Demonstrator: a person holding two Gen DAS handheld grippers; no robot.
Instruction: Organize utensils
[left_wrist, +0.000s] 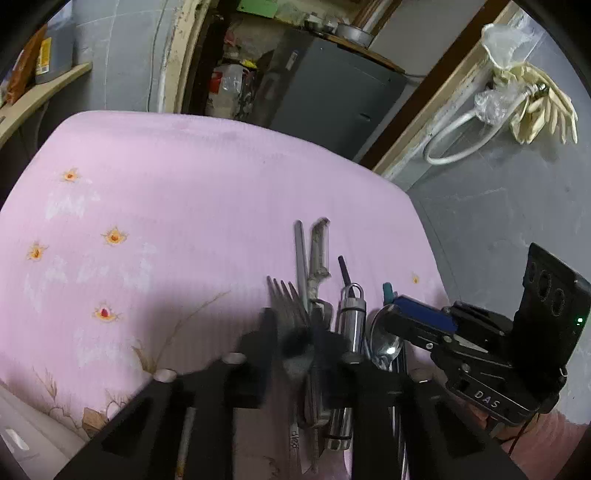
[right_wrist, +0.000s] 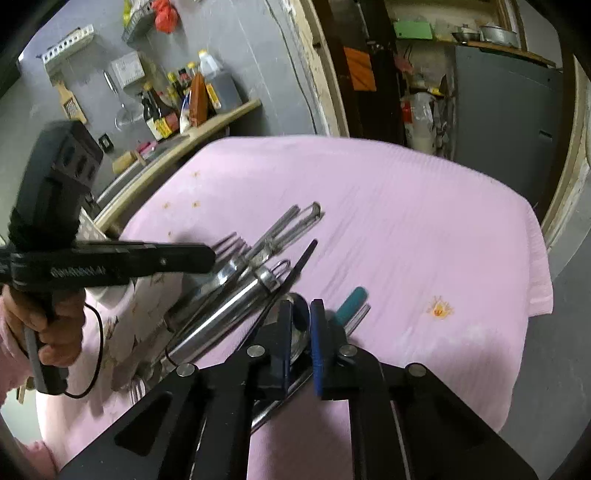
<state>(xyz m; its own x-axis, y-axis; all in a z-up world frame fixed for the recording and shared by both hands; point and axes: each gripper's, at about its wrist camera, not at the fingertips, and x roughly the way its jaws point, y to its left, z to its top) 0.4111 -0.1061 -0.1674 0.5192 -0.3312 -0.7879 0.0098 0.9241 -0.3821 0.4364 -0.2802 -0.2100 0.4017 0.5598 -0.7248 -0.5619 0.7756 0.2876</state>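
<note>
A heap of metal utensils lies on the pink flowered cloth (left_wrist: 184, 206) near its front right corner. My left gripper (left_wrist: 295, 332) is shut on a fork (left_wrist: 286, 299), whose tines stick out beyond the pads. My right gripper (right_wrist: 300, 314) is shut on a spoon (right_wrist: 297, 332), with the bowl squeezed between the blue pads. In the left wrist view the right gripper (left_wrist: 391, 314) comes in from the right over the spoon (left_wrist: 384, 343). In the right wrist view a hand holds the left gripper (right_wrist: 212, 254) over the fork (right_wrist: 231, 243). A steel tube with a wire loop (left_wrist: 351, 321) lies between them.
A rough grey handle (left_wrist: 319, 251), a dark thin handle (left_wrist: 343, 269) and a teal handle (right_wrist: 351, 301) lie in the heap. The cloth (right_wrist: 406, 221) ends at the table's right edge. A shelf of bottles (right_wrist: 177, 103) stands to the left and a grey cabinet (left_wrist: 332, 85) behind.
</note>
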